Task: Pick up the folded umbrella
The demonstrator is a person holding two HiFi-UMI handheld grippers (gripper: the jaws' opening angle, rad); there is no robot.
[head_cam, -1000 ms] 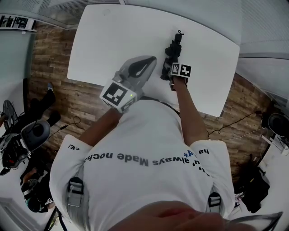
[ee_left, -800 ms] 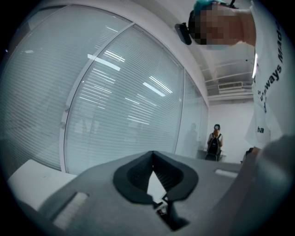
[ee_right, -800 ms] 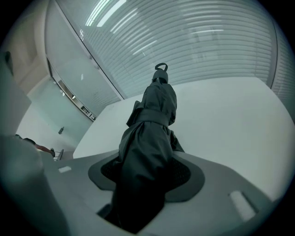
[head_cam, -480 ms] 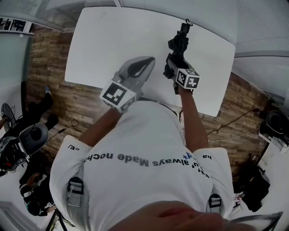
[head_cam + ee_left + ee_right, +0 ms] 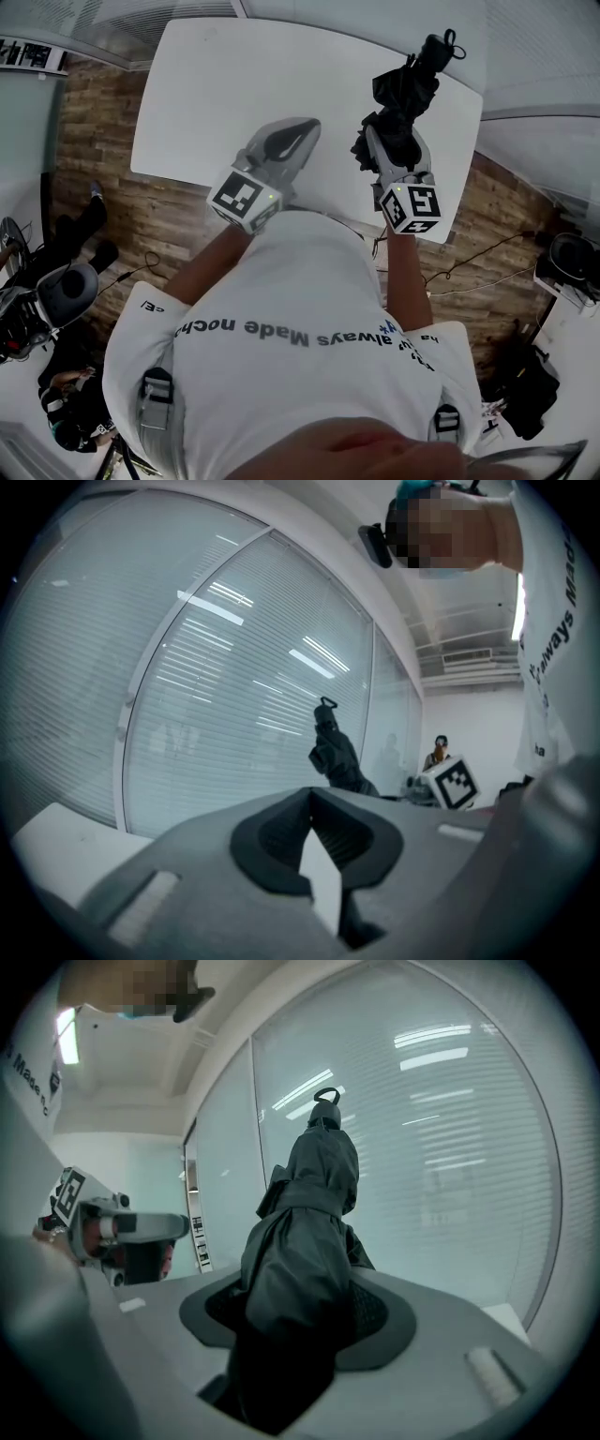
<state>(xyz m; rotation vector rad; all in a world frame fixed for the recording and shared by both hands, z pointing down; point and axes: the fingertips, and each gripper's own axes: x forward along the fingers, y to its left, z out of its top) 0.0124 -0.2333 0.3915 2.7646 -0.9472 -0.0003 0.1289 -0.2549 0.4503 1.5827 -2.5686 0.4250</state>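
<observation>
Our right tongs (image 5: 399, 148) grip the black folded umbrella (image 5: 405, 94), held clear of the white table (image 5: 234, 84). Our left tongs (image 5: 307, 127) are closed and empty beside them

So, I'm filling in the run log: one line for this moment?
right gripper: shut on folded umbrella, clear of table | left gripper: shut, empty

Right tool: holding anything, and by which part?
Yes: the folded umbrella, clamped across its bunched fabric body in the right tool; its loop end sticks out beyond.
</observation>
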